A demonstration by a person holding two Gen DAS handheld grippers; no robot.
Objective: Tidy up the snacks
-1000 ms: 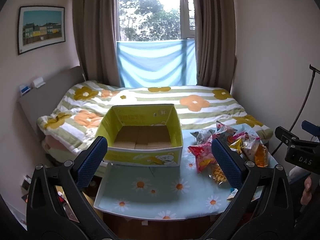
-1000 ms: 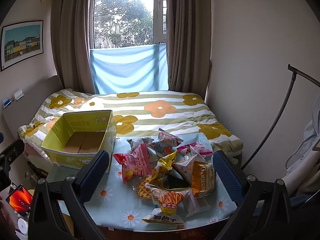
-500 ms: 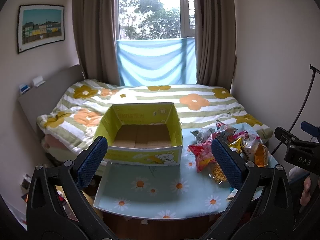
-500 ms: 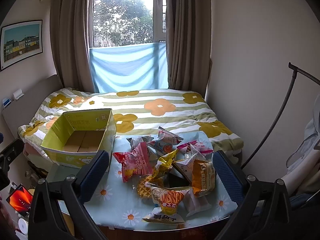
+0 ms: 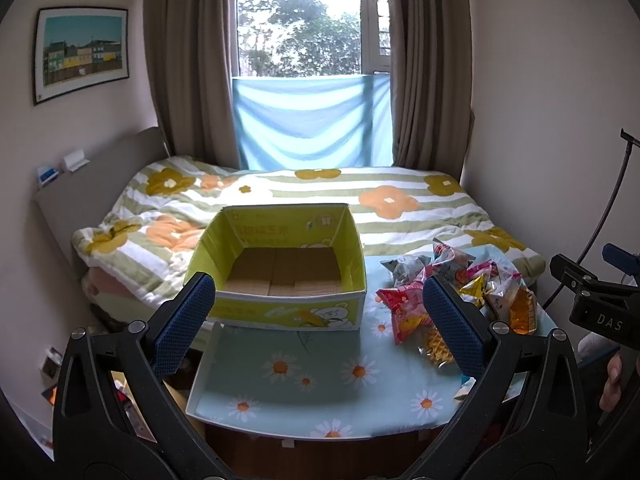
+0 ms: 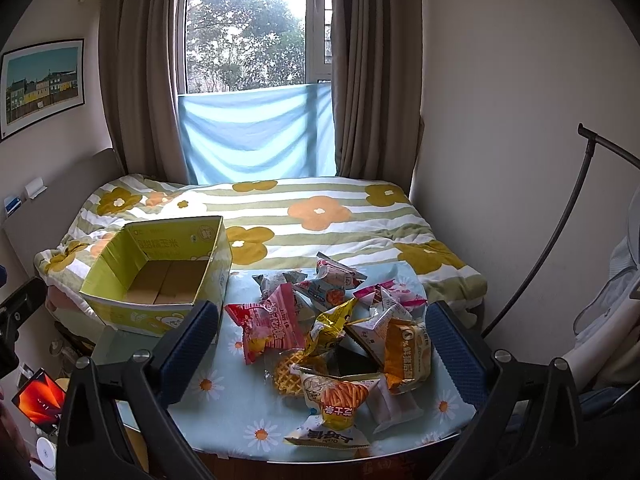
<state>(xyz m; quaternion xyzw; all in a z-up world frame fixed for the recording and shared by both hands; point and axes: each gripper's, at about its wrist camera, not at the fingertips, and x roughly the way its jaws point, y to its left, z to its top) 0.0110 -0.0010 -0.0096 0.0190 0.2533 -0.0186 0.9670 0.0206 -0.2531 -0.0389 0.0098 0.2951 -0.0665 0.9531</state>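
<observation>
An empty yellow-green cardboard box (image 5: 280, 264) stands on the left of a table with a daisy cloth (image 5: 320, 376); it also shows in the right wrist view (image 6: 160, 276). A pile of snack packets (image 6: 340, 332) lies on the table's right side, seen in the left wrist view too (image 5: 456, 292). My left gripper (image 5: 318, 324) is open and empty, held above the near table edge in front of the box. My right gripper (image 6: 322, 348) is open and empty, held over the near side of the pile.
A bed with a flowered striped blanket (image 5: 320, 200) lies behind the table, under a curtained window. A wall is at the right. A black bent stand (image 6: 568, 240) rises at the right. A phone (image 6: 38, 398) shows low at the left.
Both views have shifted slightly lower in frame, as both grippers tilted or rose a little. Nothing on the table has moved.
</observation>
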